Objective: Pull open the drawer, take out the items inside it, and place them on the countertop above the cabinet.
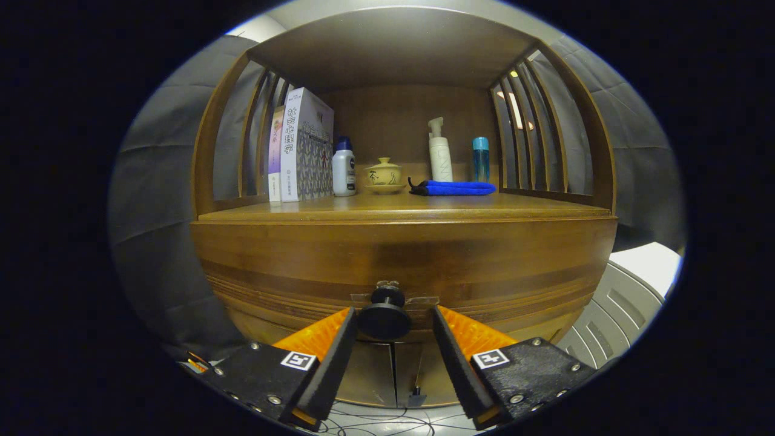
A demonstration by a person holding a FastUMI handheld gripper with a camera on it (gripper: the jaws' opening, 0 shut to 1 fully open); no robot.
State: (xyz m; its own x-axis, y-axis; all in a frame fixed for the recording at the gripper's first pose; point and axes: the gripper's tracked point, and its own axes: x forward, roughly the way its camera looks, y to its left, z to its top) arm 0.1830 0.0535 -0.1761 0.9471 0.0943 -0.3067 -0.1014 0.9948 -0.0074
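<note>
- Books: upright at the worktop's left end.
- Bottle, lidded cup, folded cloth: in a row to their right.
- Drawer: shut, under the worktop.
- Knob: on the drawer front, between the fingertips.
- Fingers: spread apart, flanking the knob; contact unclear.

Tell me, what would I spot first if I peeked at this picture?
Probably the round black knob on the closed wooden drawer front, sitting right between the open gripper fingers, which don't press on it. Next, the bright blue folded cloth on the countertop above, lying in front of a white pump bottle. Left of it stands a little yellow lidded cup, and then some upright books.
</note>
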